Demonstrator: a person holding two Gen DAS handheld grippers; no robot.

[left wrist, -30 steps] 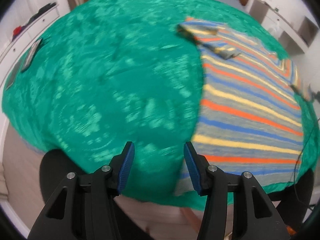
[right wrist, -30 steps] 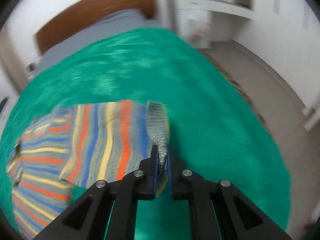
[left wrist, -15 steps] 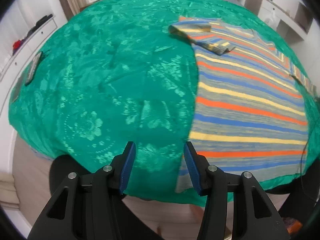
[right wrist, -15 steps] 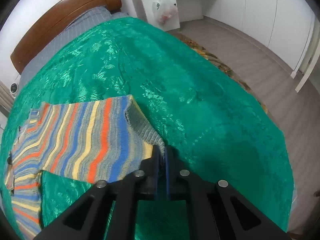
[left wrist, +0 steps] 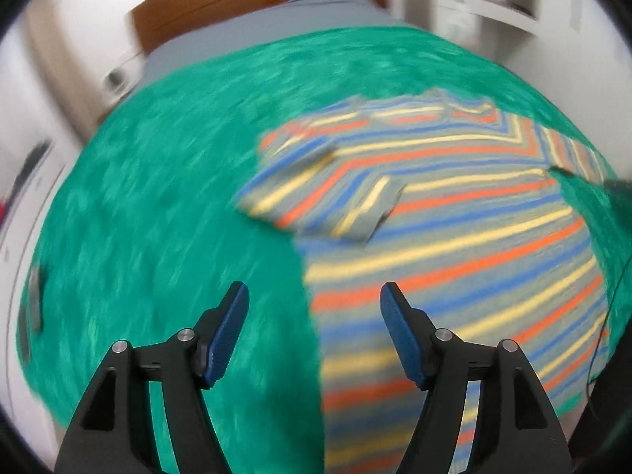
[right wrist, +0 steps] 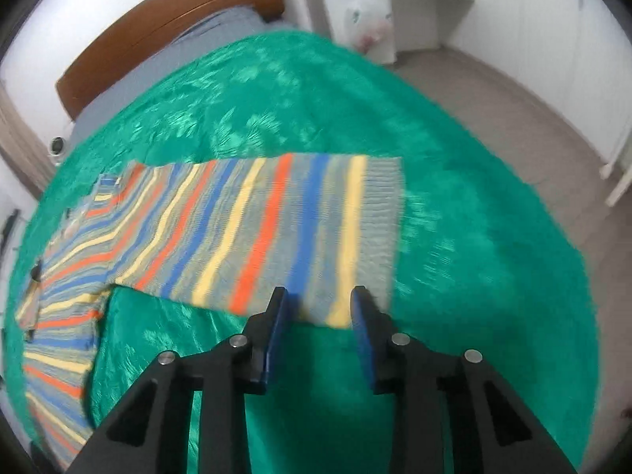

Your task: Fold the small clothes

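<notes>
Now | one striped sweater (right wrist: 252,229) | one green bedspread (right wrist: 454,197) | two sleeves

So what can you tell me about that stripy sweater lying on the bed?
The striped sweater looks like a small knit with grey, orange, blue and yellow bands and a ribbed grey cuff. It lies flat on the green bedspread, one sleeve stretched straight out sideways, the other sleeve folded in over the chest. The right gripper is opening just above the outstretched sleeve's edge; nothing grips the sweater.
</notes>
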